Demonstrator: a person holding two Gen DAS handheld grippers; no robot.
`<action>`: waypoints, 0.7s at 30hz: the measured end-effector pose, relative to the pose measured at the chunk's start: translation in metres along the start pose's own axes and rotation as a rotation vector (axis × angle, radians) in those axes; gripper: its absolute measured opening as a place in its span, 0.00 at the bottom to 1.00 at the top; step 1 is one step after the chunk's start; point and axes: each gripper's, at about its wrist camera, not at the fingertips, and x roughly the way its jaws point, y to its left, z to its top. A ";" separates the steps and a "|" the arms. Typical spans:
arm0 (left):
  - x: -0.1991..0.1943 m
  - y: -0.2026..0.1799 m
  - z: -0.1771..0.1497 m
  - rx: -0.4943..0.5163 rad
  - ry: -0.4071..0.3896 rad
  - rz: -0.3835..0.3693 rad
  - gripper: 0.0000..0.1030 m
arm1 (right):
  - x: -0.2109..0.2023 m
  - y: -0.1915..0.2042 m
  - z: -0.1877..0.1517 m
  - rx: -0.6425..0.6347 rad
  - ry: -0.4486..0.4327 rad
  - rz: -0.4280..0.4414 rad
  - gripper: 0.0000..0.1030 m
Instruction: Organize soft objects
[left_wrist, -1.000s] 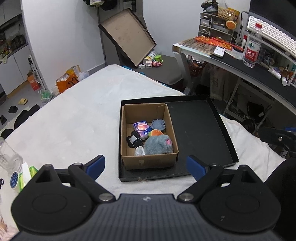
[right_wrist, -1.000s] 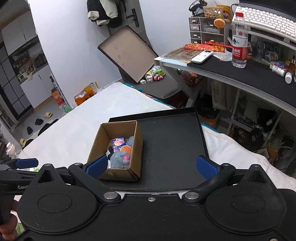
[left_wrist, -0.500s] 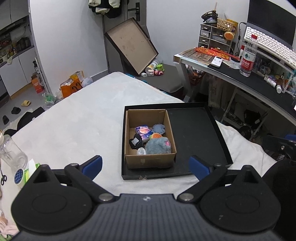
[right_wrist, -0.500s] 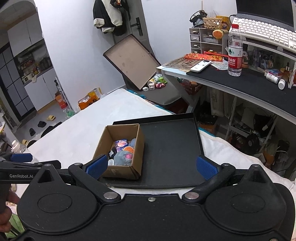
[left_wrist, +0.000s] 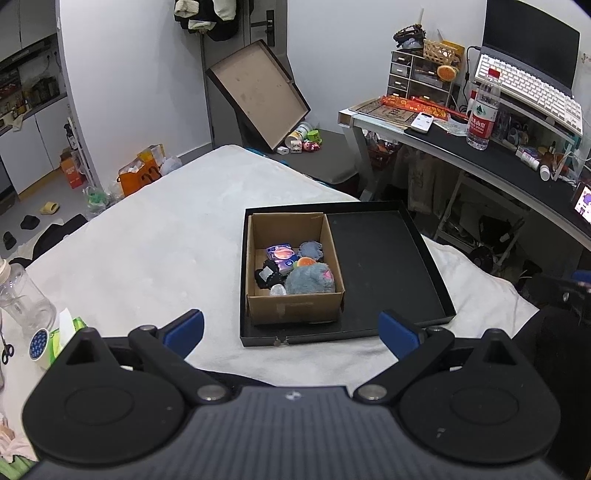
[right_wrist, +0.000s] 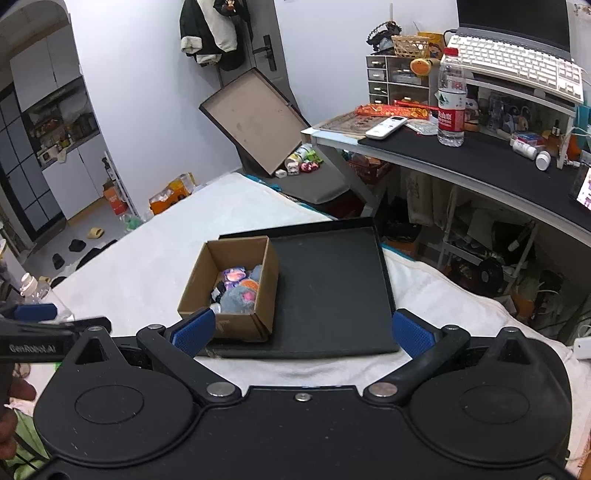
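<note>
The left tongs and right tongs both hang released, blue pads spread wide and empty, above the near edge of a white-covered bed. Beyond them a shallow black tray lies on the bed. In its left part stands an open cardboard box holding the soft objects: a fuzzy grey plush against the near wall, with an orange piece, a purple packet and a black item behind it.

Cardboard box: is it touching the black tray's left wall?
Cannot tell. In the left wrist view the cardboard box sits hard in the black tray's left side, but no clear contact or gap shows along that wall.
</note>
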 end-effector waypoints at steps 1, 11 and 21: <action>-0.001 0.000 -0.001 -0.001 0.000 0.000 0.97 | -0.001 0.000 -0.002 0.000 0.006 -0.003 1.00; -0.003 0.000 -0.008 0.005 0.015 0.008 0.97 | -0.007 0.004 -0.009 -0.011 0.009 0.009 1.00; -0.004 -0.001 -0.010 0.010 0.017 0.009 0.97 | -0.008 0.005 -0.011 -0.011 0.011 0.011 1.00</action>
